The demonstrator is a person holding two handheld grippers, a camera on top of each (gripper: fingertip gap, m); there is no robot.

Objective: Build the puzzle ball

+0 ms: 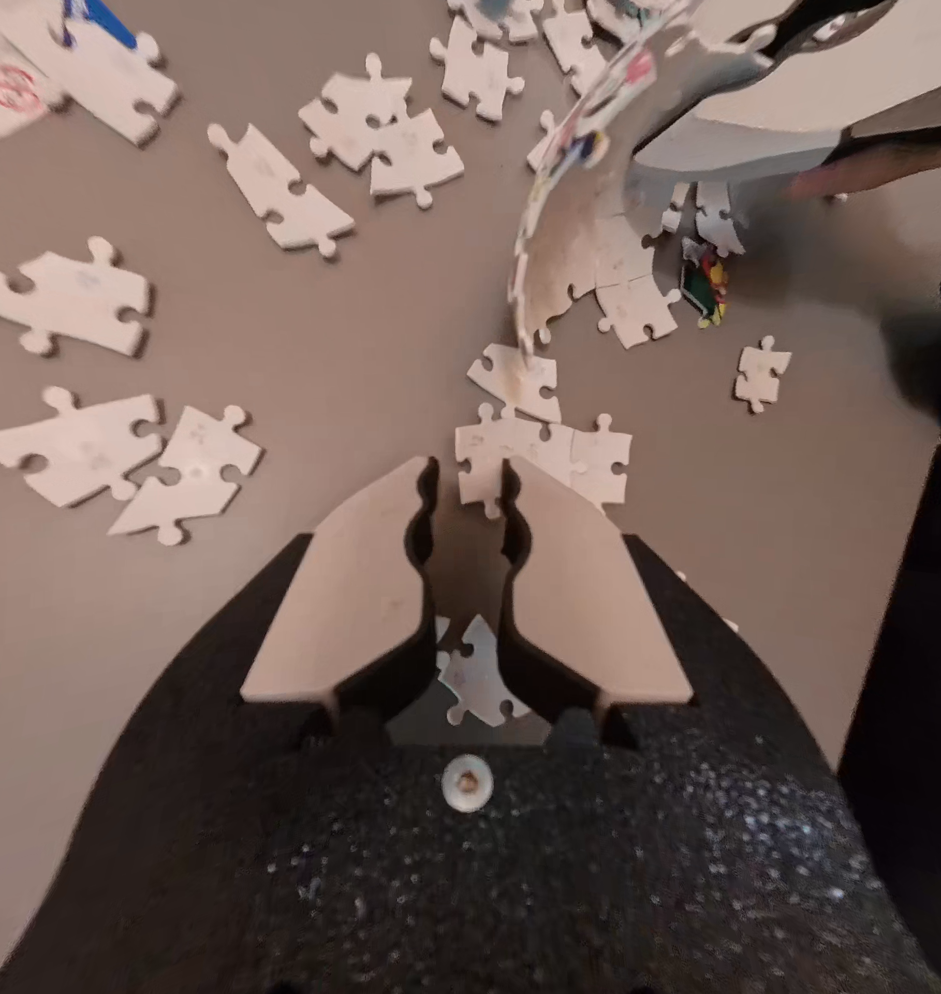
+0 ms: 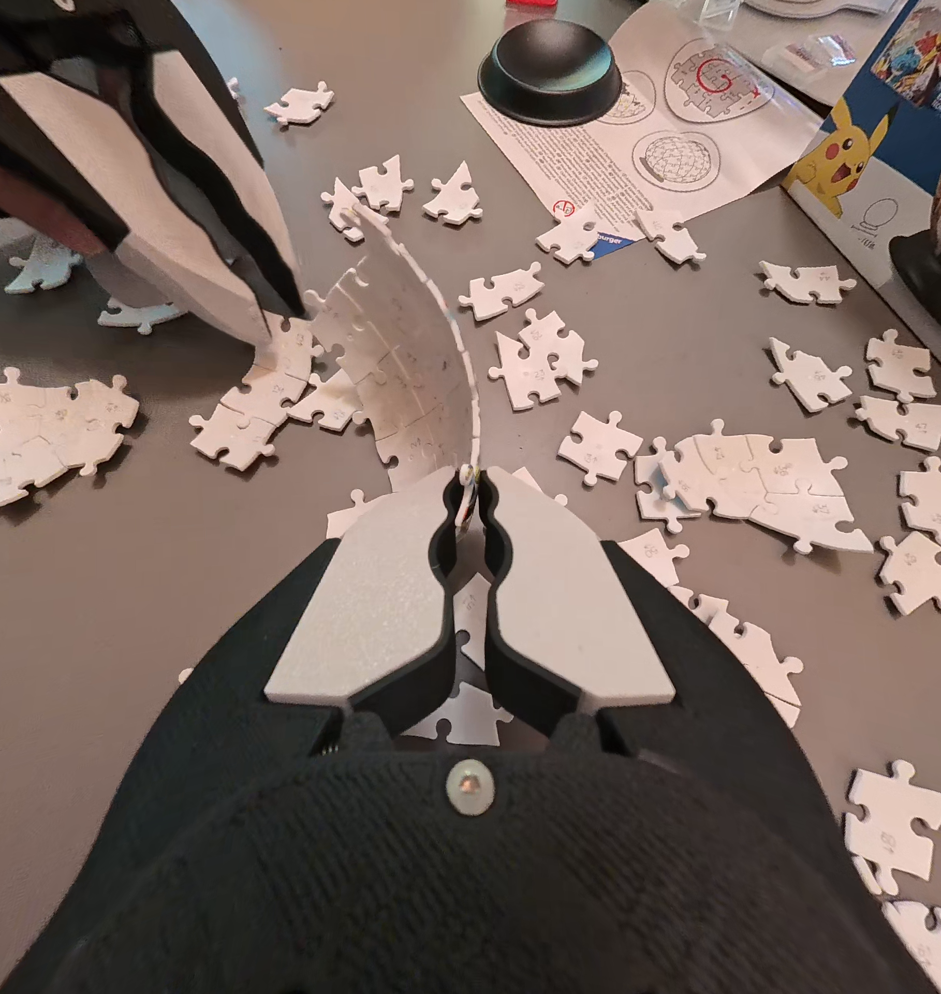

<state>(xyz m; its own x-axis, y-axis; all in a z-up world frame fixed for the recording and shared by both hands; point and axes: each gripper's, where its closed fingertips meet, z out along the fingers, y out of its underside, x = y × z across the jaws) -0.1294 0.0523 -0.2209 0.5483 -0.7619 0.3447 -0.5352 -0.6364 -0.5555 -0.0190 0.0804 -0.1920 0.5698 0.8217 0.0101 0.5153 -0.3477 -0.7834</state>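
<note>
A grey-brown surface (image 2: 135,565) is lying under a wide scatter of white puzzle pieces (image 2: 538,366), nearly all of them showing their blank numbered backs. Toward the far edge a black dome-shaped stand (image 2: 549,70) is sitting on a printed instruction sheet (image 2: 619,140), and a blue and white puzzle box (image 2: 888,134) is standing at the far right corner.

Near the middle of the surface, a curved strip of joined pieces (image 2: 404,366) is arching up off the surface, white inner side facing the right wrist camera. The right claw (image 2: 476,481) is pinching the near end of that strip between its nearly closed tips. The left claw (image 2: 283,317) is reaching in from the left side, its tips meeting the strip's far end just where it is touching the surface; seen from its own camera, the left claw (image 1: 468,468) is standing open with a clear gap between its fingers, gripping nothing, one tip overlapping a small flat cluster of joined pieces (image 1: 543,457).

A larger flat cluster of joined pieces (image 2: 769,484) is lying toward the right edge, well apart from the strip.
</note>
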